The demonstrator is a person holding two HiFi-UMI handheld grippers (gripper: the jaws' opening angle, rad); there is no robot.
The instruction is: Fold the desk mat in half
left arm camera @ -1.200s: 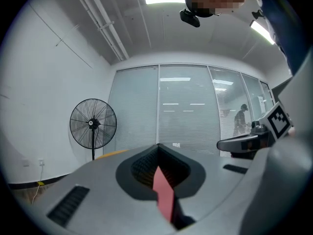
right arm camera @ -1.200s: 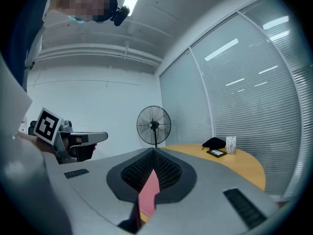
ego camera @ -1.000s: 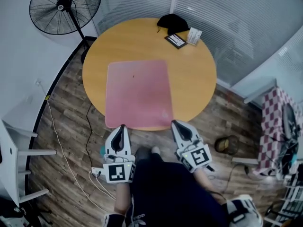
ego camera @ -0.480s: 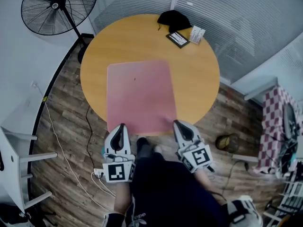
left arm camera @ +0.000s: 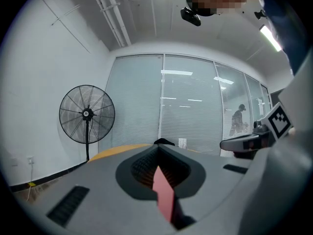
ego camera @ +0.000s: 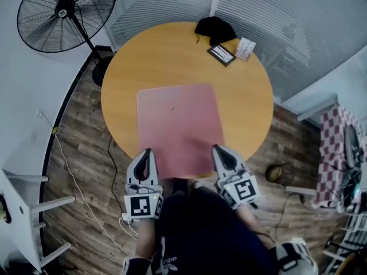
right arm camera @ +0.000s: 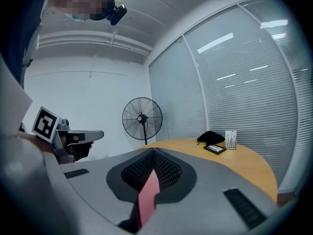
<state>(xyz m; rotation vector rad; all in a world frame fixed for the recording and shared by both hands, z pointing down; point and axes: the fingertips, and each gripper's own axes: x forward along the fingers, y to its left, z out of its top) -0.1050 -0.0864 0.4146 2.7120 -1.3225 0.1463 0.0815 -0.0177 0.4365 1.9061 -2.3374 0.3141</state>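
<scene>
A pink desk mat (ego camera: 179, 125) lies flat on the round wooden table (ego camera: 172, 50), its near edge at the table's rim. My left gripper (ego camera: 145, 152) hovers over the mat's near left corner and my right gripper (ego camera: 219, 148) over its near right corner. Both point away from me across the table. In the left gripper view the jaws (left arm camera: 157, 151) meet at the tips, and a pink sliver of mat (left arm camera: 164, 195) shows through the slit behind them. The right gripper view shows the same: tips together (right arm camera: 152, 151), a pink sliver of mat (right arm camera: 148, 195) in the slit. Whether either touches the mat is unclear.
At the table's far side lie a black pouch (ego camera: 213, 27), a dark flat case (ego camera: 222, 54) and a small white card stand (ego camera: 245, 47). A standing fan (ego camera: 63, 10) is at the back left. Cables (ego camera: 74, 176) trail on the wooden floor at left.
Both grippers have moved forward from just off the table's edge to over the mat's near corners. The mat lies as before.
</scene>
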